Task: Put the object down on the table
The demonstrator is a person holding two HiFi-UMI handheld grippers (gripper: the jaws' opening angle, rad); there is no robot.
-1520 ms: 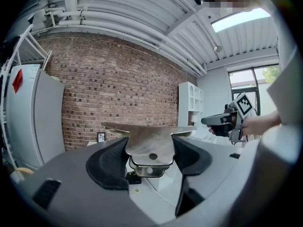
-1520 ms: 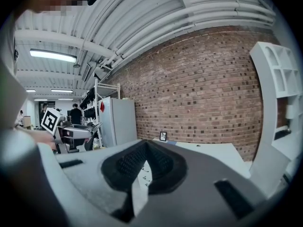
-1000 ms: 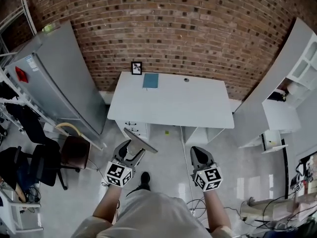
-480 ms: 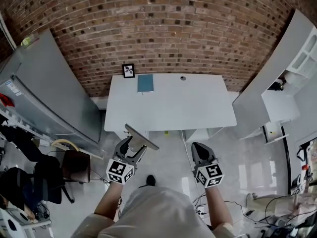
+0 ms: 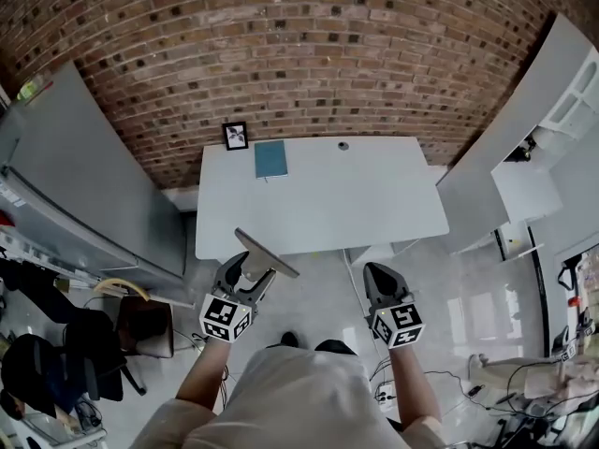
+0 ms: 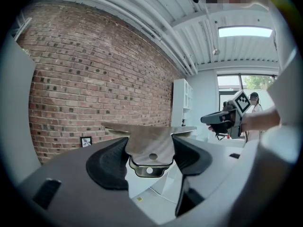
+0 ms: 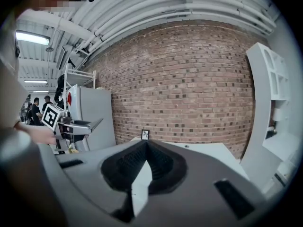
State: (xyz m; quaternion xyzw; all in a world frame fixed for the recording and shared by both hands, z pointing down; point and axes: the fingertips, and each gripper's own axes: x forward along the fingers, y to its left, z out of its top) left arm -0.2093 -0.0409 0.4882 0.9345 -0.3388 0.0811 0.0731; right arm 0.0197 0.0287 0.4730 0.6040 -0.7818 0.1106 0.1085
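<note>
One load: our left gripper clamps the metal plate, short of the white table at twelve o'clock; our right gripper is closed, empty. We should carry it level, then lower flat.

Back: red brick wall | By wall: small framed picture upright, teal book flat just beside it | Left: tall grey cabinet, dark chair on pale glossy floor | Right: white shelving unit

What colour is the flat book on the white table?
Teal blue. The book shows best in the head view.
</note>
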